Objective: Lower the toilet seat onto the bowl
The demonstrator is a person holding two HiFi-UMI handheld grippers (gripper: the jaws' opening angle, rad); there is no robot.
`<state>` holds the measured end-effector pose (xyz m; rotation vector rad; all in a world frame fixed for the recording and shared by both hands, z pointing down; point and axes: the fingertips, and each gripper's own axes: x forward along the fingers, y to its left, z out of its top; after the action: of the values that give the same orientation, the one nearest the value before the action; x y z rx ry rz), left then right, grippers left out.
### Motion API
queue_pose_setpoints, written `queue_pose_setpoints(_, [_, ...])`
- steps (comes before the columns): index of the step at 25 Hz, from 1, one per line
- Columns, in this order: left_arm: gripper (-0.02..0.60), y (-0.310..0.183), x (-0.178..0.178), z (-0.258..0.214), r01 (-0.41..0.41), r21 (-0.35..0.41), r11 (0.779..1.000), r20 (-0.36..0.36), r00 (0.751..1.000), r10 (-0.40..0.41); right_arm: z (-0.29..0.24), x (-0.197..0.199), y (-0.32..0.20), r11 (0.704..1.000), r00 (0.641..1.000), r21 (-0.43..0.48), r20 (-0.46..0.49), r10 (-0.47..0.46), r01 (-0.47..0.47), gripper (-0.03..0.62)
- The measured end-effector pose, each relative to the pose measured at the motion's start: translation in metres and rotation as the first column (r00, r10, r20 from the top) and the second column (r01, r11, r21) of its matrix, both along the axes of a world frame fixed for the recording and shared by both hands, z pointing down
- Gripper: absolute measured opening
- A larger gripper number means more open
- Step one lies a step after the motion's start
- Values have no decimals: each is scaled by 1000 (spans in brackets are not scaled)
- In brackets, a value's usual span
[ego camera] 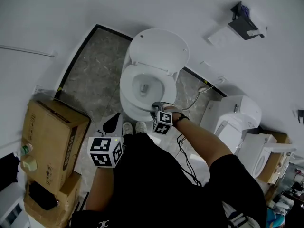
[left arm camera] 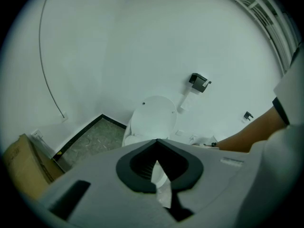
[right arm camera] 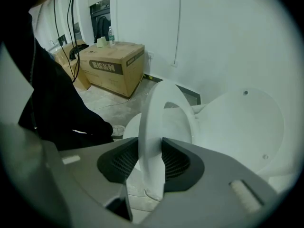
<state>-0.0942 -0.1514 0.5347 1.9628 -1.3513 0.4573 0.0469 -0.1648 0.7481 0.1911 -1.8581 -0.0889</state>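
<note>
A: On your left, the box (ego camera: 52, 141) sits well apart from the bowl (ego camera: 129, 103), so it plays no part. Your left gripper (left arm camera: 156, 140) hangs low near your thigh, its fingers (left arm camera: 137, 167) clenched tip to tip. A pale sliver shows in the slit behind them, and I cannot tell what it is. That hand looks parked to give the other one room.

B: Agreed. Your work is in the middle. The seat (right arm camera: 151, 118) swings from the back of the bowl, and you have it by its front edge. That's probably for the most control over the swing.

A: Your right gripper (right arm camera: 150, 139) points steeply down, its fingers (right arm camera: 179, 163) grasping that edge, one against each face. The lid (ego camera: 159, 49) stands upright behind, out of the way.

B: Whether the seat rests on the bowl yet, I cannot tell. From your right gripper it looks tilted.
</note>
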Motion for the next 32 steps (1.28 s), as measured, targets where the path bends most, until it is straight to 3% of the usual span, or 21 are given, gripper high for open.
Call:
queue_pose_setpoints(12, [8,10,-20,50,65,-71,995,-10,998,-66,90,-14,53,985,996,-171,-82,-44,29,207])
queue_pose_setpoints(21, [8,26,-21,105,63,-154,986,-12,998,-65,160,-20,75,971,991,-227,-95,-95,71,231])
queue_pose_setpoints(27, [8,40,-16,140,50,-208,977,-22,998,-56,198,-25,82,970,992,-234,-93,-86,62,239])
queue_pose_setpoints(32, [8,53,-10,163,43,-251,967,-30,998,-52,226,-26,82,984,994,-179,-108,-23,3,247])
